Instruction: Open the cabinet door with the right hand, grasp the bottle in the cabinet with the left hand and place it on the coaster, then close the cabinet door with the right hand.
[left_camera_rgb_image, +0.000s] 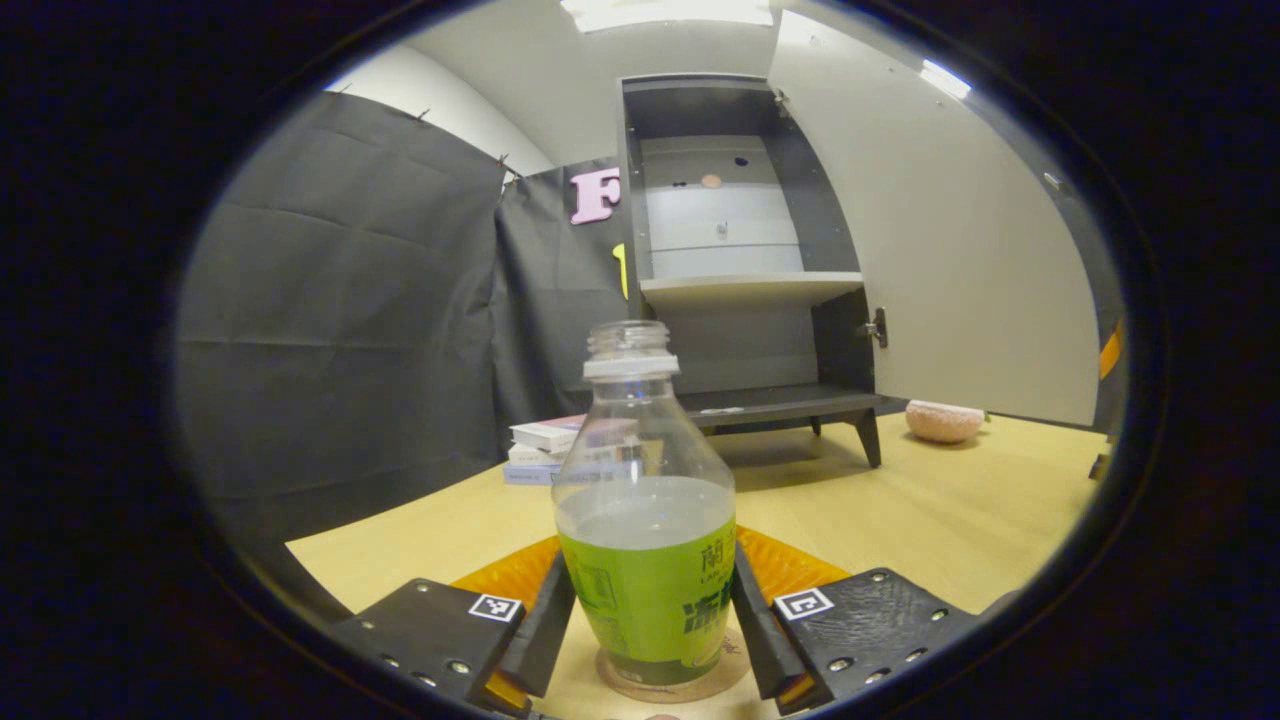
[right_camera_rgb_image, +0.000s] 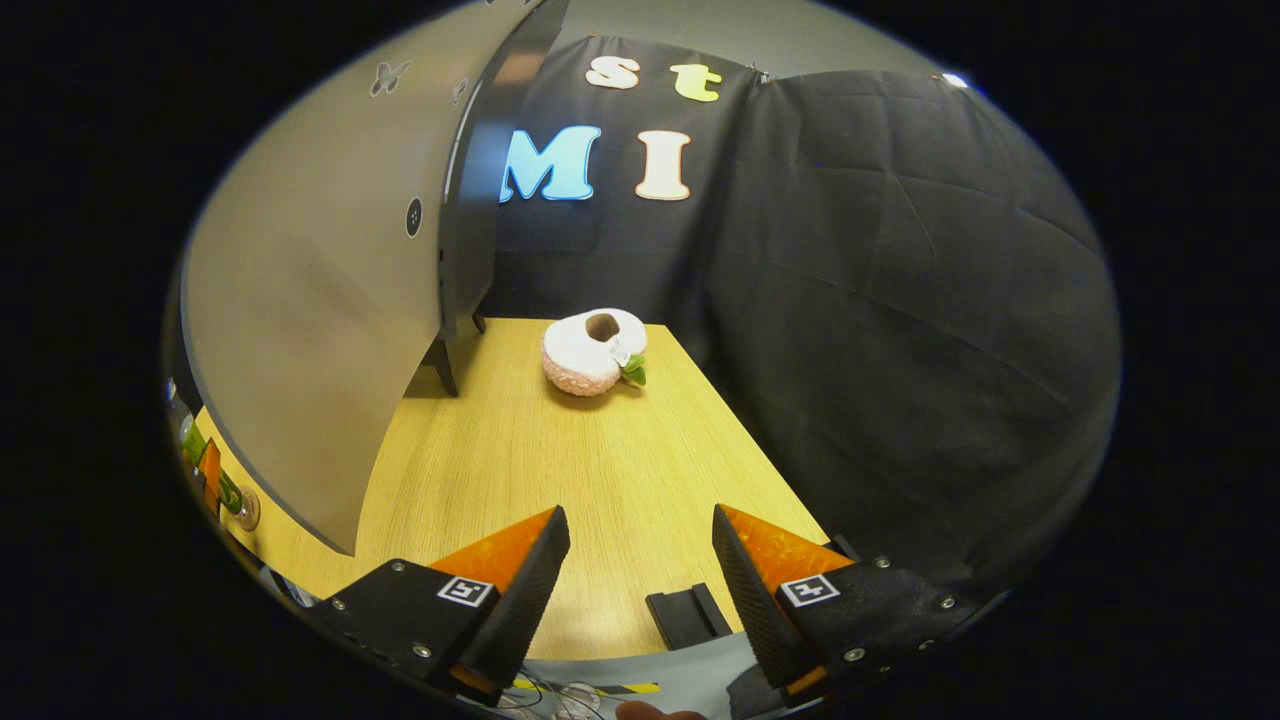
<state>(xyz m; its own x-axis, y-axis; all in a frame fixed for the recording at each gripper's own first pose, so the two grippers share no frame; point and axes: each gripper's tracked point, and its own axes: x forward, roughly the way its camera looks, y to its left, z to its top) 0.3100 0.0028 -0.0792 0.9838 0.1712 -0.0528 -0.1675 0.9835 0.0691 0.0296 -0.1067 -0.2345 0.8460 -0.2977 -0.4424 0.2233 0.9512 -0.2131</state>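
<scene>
Left tongs (left_camera_rgb_image: 650, 640) are pinching the bottle (left_camera_rgb_image: 645, 530) onto the coaster (left_camera_rgb_image: 672, 683); right tongs (right_camera_rgb_image: 640, 570) are waiting spread, cabinet door (right_camera_rgb_image: 320, 330) standing open.

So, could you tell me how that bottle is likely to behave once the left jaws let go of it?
The bottle looks about half full of liquid, so probably bottom-heavy and fairly steady on the coaster. Its clear plastic would likely flex if squeezed. With no cap on, any tip could spill it.
</scene>
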